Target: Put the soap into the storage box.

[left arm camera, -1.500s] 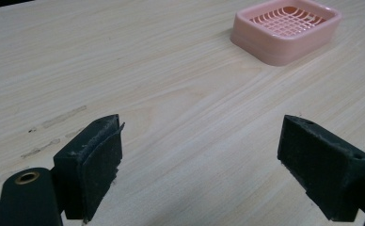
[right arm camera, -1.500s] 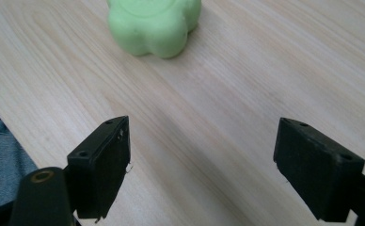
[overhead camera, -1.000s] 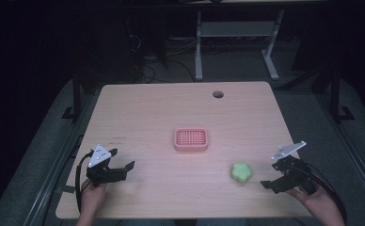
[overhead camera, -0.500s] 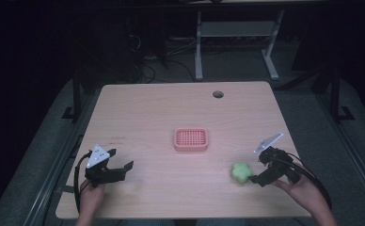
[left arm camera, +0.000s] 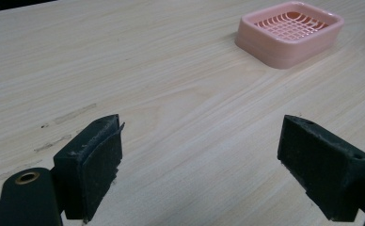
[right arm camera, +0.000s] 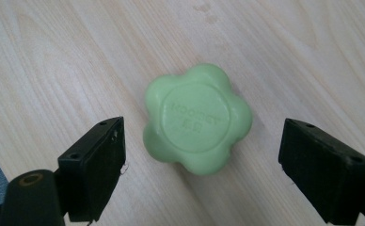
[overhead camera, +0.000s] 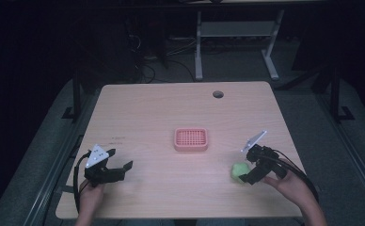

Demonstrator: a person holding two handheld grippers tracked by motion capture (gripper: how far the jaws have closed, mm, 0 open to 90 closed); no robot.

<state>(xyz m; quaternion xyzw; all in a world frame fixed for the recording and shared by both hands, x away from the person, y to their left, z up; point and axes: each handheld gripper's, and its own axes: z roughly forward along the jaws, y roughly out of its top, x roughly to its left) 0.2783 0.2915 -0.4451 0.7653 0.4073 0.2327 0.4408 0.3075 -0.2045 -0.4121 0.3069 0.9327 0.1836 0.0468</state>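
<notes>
At front-right of surface [overhead camera: 180, 113] — green flower-shaped soap [right arm camera: 197, 125] lies flat, right claw [right arm camera: 199, 174] spread wide w/ jaws either side, not touching. Left claw [left arm camera: 213, 165] also agape, over bare wood; pink dish [left arm camera: 289, 30] at centre.

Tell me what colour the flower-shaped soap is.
Light green; the flower-shaped soap shows best in the right gripper view.

Raised lettering on the green soap [right arm camera: 197, 125] too blurred to read.

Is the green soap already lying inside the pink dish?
No, the green soap lies on the bare table between the open jaws of the right gripper, apart from the pink dish.
</notes>
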